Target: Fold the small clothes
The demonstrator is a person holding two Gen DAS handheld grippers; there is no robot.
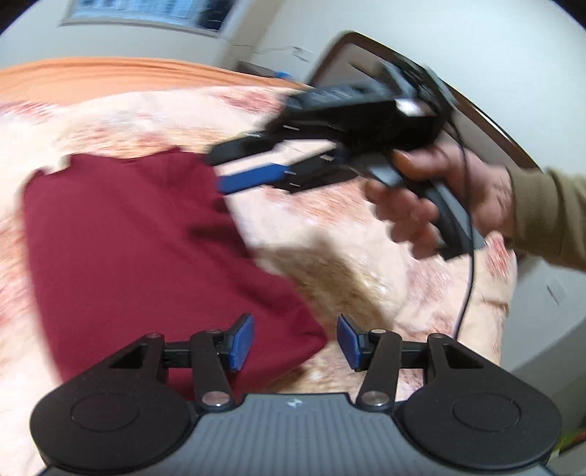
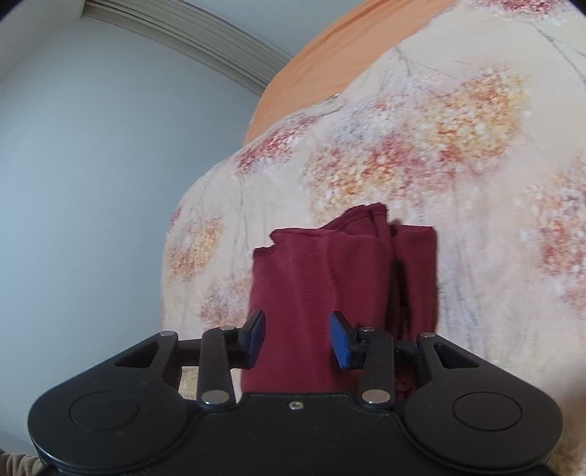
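Dark red garment (image 2: 329,285) lies folded on the floral bedspread (image 2: 457,153). Left gripper (image 1: 296,342) and right gripper (image 2: 296,338) both stand part open, gripping nothing. Lift both clear without snagging the fold's layered edges.

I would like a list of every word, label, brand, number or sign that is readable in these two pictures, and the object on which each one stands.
No text can be read in either view.
Left gripper: a small pale emblem on its grey body, a mark and not letters.
Right gripper: pale marks on its black body, too blurred to read.
Framed picture on the wall: too blurred to read.
Red garment and floral bedcover: no writing.
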